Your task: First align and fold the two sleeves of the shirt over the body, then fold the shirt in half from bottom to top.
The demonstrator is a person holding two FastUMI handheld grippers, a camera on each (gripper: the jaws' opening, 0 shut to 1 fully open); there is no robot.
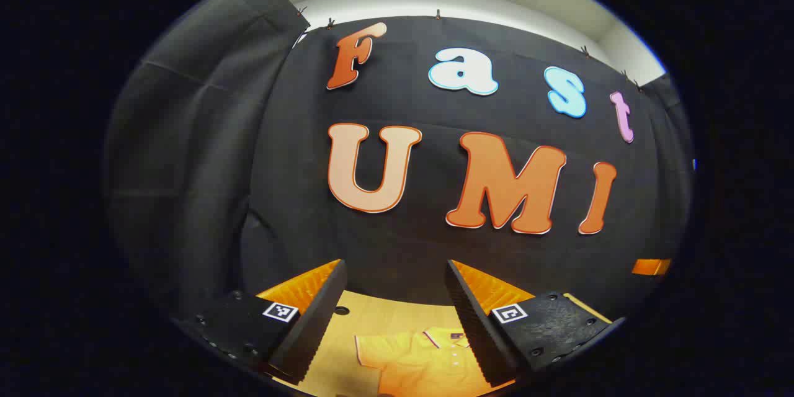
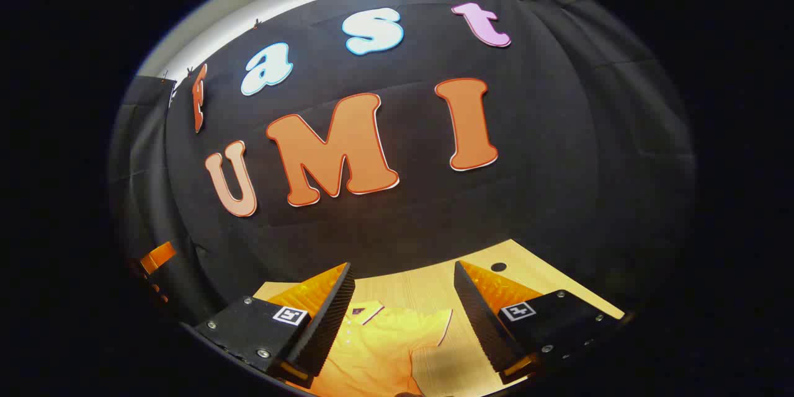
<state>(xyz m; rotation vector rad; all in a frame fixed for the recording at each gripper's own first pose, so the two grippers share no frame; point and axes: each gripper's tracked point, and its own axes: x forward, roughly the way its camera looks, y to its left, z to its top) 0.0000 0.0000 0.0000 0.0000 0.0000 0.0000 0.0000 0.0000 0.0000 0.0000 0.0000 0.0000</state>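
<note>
A yellow polo shirt lies flat on the light wooden table, collar toward the far wall. In the left gripper view its collar, buttons and one short sleeve show low between my fingers. My left gripper is open, held above the shirt with nothing between its fingers. The right gripper view shows the shirt from the other side, with collar and the other sleeve spread out. My right gripper is also open and empty, held above that sleeve.
The table ends at the black cloth wall close behind the shirt. A round cable hole sits in the tabletop at the far right, and another hole at the far left. The other gripper's edge shows far left.
</note>
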